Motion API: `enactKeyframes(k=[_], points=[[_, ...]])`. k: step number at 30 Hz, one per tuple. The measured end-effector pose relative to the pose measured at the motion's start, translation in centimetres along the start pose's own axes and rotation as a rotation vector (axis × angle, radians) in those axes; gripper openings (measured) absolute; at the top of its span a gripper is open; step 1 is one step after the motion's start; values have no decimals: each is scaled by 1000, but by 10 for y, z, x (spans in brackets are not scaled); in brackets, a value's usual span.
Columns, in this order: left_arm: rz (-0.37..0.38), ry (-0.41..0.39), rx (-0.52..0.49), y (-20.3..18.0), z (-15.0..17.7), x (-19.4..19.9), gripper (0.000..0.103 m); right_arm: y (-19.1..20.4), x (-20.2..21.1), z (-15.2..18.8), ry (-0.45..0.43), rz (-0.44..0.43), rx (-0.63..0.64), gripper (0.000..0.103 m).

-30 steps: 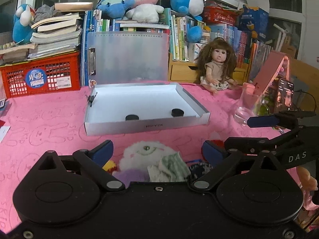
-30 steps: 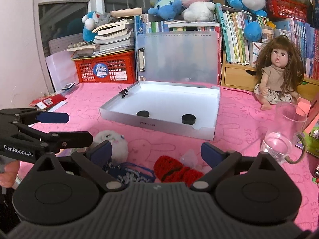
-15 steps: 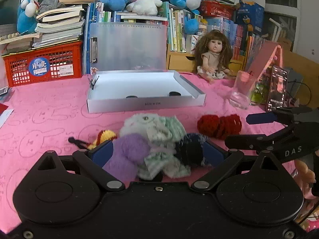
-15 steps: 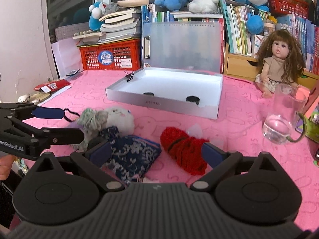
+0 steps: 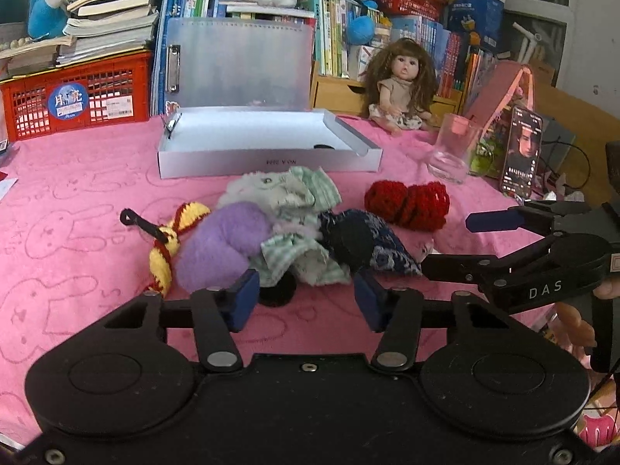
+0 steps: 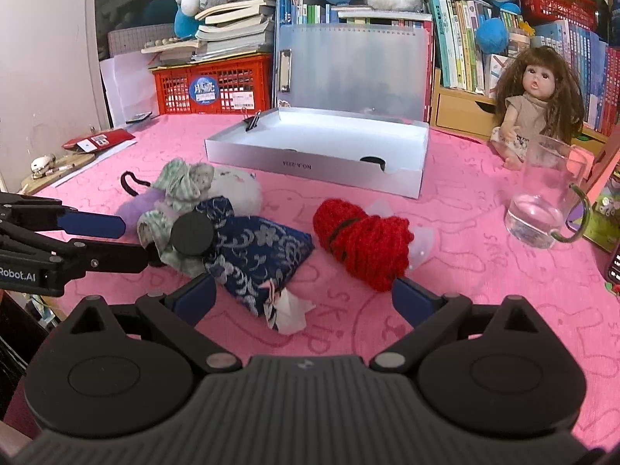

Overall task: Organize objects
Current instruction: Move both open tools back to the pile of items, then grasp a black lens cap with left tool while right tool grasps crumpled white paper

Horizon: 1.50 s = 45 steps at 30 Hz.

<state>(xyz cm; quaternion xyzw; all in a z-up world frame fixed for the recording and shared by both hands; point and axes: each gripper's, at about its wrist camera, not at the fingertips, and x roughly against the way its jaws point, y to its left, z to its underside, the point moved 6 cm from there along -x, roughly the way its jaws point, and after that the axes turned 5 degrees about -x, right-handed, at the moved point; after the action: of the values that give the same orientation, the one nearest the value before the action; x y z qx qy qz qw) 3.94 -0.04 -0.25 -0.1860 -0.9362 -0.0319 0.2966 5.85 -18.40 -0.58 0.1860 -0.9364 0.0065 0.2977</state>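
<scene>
A: Start with the biggest thing in front of you. What's the surface?

B: A pink cloth (image 5: 69, 201), terry-like, embossed with rabbit outlines and the letters "SKIP". On it, at the far side, sits your shallow white cardboard box (image 6: 317, 143) with "NO.A-2214" printed on its front wall, reading upside down from where you stand. A black binder clip (image 6: 252, 121) grips its left rim.

A: And behind that?

B: A frosted plastic clipboard (image 5: 240, 66) stands upright behind the box, and to its left a red lattice crate (image 5: 77, 93) bears a round blue sticker with Chinese characters.

A: Where are the things to sort?

B: Heaped on the cloth in front of the box: a fuzzy purple plush (image 5: 221, 244), a green-striped cloth piece (image 5: 302, 255), a navy floral fabric pouch (image 6: 255, 255), and a striped yellow-and-red knit (image 5: 170, 240) touching the purple one. A chunky red knitted piece (image 6: 364, 240) lies just to the right, apart from the heap.

A: My tongs?

B: Your left gripper (image 5: 304, 298) is closing, its blue pads on either side of the striped cloth's near edge, not yet pressing it. Your right gripper (image 6: 302, 298) stands wide, holding nothing, with the pouch's tip between its pads. Its side reads "DAS"; the left one's reads "Robot.AI".
</scene>
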Motion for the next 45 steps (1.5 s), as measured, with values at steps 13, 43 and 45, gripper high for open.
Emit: enactKeyframes(k=[13,43,45], points=[[-43,23,18,4,5,-18,48,5,-3,14,22,13,24,99],[-97,23,-3,3,8,-37,30,12,-7,17,32,-11,-7,30],[-98,22,-2,2,11,-34,30,13,-6,17,31,-6,1,28]])
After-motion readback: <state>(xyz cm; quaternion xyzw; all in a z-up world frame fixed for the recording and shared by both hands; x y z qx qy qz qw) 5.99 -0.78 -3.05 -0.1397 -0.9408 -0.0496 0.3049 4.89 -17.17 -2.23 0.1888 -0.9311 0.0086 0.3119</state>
